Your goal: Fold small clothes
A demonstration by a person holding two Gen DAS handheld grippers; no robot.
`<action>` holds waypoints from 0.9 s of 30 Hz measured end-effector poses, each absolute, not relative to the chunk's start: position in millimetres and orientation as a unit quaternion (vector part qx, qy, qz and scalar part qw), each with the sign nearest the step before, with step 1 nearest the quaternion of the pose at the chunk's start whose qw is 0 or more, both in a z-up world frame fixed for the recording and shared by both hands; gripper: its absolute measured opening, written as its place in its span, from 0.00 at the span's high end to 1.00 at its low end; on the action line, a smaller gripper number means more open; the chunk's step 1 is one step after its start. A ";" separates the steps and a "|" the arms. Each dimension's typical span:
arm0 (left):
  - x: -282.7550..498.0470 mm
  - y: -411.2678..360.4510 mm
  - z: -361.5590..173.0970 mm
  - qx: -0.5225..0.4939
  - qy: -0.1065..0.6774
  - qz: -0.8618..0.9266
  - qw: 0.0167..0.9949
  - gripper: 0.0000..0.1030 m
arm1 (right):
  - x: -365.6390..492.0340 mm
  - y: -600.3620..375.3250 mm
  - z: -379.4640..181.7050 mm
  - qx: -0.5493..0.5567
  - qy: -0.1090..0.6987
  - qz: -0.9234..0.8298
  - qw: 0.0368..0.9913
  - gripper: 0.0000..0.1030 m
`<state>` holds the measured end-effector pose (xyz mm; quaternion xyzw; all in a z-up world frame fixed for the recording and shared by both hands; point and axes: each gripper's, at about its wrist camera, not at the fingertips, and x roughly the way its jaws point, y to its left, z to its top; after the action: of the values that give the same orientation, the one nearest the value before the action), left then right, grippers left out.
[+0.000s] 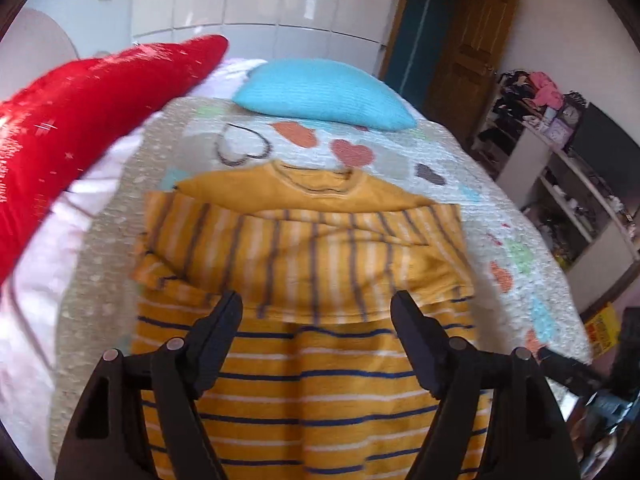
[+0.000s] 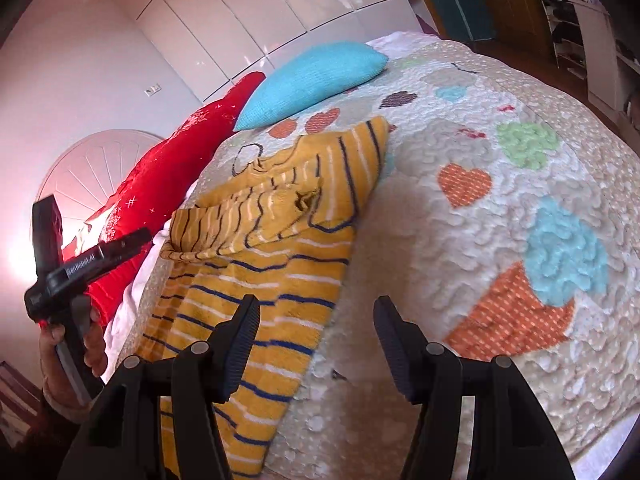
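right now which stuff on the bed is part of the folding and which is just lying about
Part of the job:
- yellow striped shirt
- left gripper, open
- right gripper, open

Just lying about:
- turquoise pillow
- red cushion
- heart-patterned bedspread, the surface under the shirt

Two handheld grippers are at work over the bed, the left gripper (image 1: pixel 316 304) and the right gripper (image 2: pixel 316 312). One yellow striped shirt (image 1: pixel 312 264) lies on the one heart-patterned quilt (image 1: pixel 500 216). Two pillows sit at the far end: one blue pillow (image 1: pixel 324 94) and one red pillow (image 1: pixel 80 120) to its left. One wooden door (image 1: pixel 468 60) stands at the far right. One hand (image 2: pixel 86 344) shows, at the near left.
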<state>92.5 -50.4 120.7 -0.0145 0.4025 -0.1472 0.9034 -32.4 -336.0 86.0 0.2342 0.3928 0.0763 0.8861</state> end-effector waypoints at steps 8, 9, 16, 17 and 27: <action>83.6 68.8 83.0 -0.033 0.435 -0.058 0.898 0.27 | 69.8 -291.4 80.0 0.169 0.420 0.046 0.891 0.34; 80.2 79.4 77.5 -0.045 0.441 -0.054 0.895 0.27 | 84.2 -287.4 73.1 0.166 0.432 0.037 0.886 0.34; 57.9 122.1 53.4 -0.091 0.461 -0.049 0.881 0.27 | 128.3 -282.1 40.7 0.144 0.492 0.009 0.859 0.92; 55.6 125.7 50.3 -0.099 0.465 -0.051 0.878 0.27 | 126.7 -286.8 42.2 0.155 0.490 0.002 0.858 0.92; 34.7 117.5 21.0 -0.174 0.497 -0.128 0.840 0.25 | 2.9 -321.9 37.1 0.298 0.468 0.082 0.828 0.27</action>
<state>34.7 117.5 21.0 -0.1740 0.4975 -0.1278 0.8402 2.9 -321.9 37.1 0.2979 0.4678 0.0823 0.8280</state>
